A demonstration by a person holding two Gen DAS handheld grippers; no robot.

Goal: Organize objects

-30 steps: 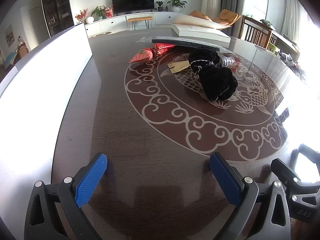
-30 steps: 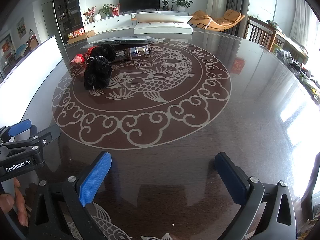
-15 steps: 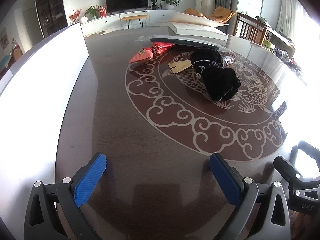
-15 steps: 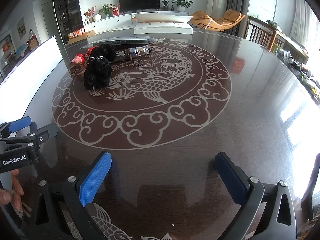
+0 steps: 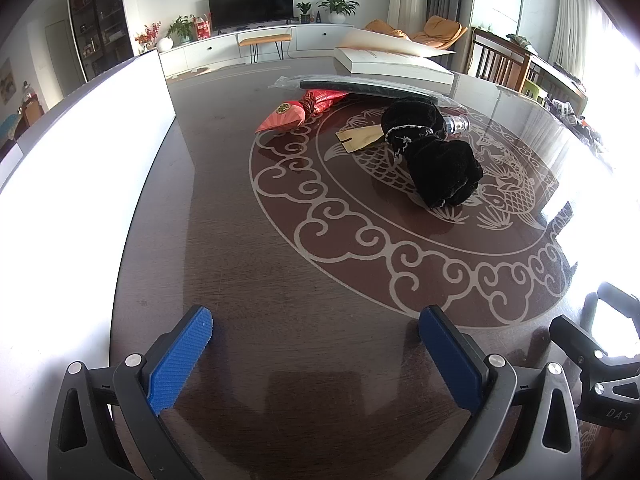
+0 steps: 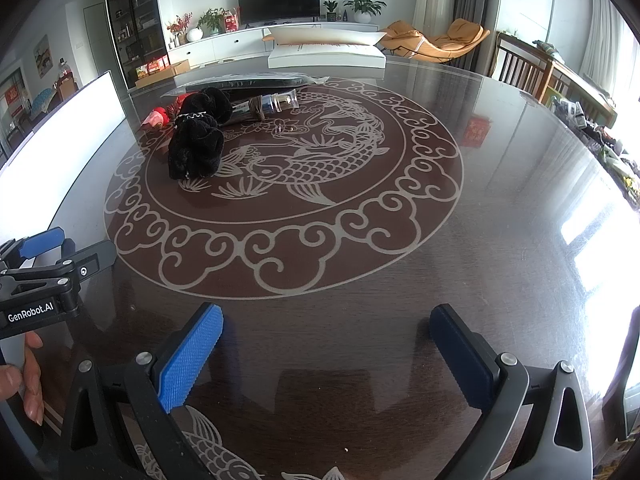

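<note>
Your left hand-held gripper wide open and empty low in frame, your right hand-held gripper too, black cloth bundle upper right on the tabletop, maybe a glass bottle behind it

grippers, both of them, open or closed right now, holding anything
Left gripper: open, holding nothing.
Right gripper: open, holding nothing.
</note>
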